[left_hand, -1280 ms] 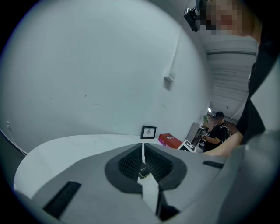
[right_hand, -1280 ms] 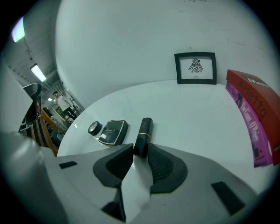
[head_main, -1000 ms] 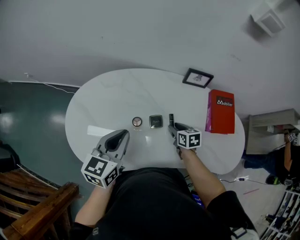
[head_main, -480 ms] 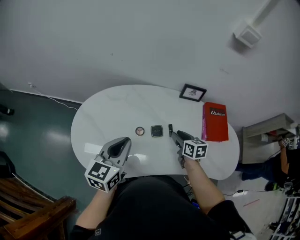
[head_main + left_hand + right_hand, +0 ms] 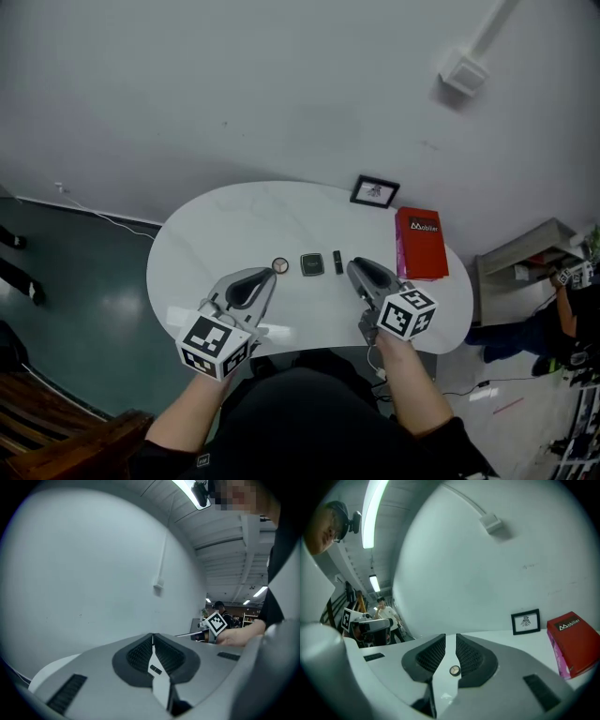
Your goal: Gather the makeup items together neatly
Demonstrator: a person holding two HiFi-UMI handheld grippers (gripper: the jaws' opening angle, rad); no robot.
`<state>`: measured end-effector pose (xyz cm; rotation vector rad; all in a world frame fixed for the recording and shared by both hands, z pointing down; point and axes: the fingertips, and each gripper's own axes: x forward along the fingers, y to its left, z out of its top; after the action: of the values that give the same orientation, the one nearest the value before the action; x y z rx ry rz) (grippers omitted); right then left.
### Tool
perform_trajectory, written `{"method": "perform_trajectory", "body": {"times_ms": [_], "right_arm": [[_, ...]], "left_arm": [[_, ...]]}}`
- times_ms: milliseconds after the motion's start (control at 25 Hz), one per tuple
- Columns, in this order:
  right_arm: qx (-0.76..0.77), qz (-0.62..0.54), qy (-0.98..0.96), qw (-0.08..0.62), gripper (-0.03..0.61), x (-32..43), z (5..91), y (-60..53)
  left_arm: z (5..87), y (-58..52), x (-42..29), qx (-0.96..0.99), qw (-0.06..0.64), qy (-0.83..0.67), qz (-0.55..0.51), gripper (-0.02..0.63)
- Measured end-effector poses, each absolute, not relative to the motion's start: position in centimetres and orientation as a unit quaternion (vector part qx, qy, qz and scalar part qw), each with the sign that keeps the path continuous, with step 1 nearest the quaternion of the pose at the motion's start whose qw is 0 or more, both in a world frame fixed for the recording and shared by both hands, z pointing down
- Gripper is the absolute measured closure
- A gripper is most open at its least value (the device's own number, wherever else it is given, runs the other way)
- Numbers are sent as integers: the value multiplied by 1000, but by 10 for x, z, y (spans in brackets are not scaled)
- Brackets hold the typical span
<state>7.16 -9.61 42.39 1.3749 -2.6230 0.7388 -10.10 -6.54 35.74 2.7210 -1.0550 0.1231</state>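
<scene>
Head view: left claw [image 5: 266, 275] is pressed shut and empty; right claw [image 5: 355, 266] stands narrowly apart, just closing on nothing. Beyond and between their tips, round compact [image 5: 280, 266], square compact [image 5: 311, 264] and black tube [image 5: 337, 262] line up on the white table [image 5: 216, 234].

Right gripper [image 5: 360, 270] raised clear of the black tube [image 5: 337, 262] — jaws closing, empty, left gripper [image 5: 260, 280] lifted too
</scene>
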Motion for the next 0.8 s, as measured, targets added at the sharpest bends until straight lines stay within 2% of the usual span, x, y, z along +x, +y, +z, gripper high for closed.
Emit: {"method": "perform_trajectory", "body": {"times_ms": [200, 400, 680, 800], "right_arm": [[424, 191, -885, -10, 520, 64, 366, -84], [397, 173, -901, -31, 535, 67, 322, -78], [347, 88, -932, -62, 542, 77, 253, -62], [353, 42, -933, -62, 543, 89, 242, -66]], "left_arm": [[320, -66, -106, 917, 102, -386, 5, 588], [289, -78, -111, 901, 102, -422, -22, 588], [261, -83, -66, 923, 17, -381, 55, 588], [255, -89, -58, 915, 25, -401, 39, 588]]}}
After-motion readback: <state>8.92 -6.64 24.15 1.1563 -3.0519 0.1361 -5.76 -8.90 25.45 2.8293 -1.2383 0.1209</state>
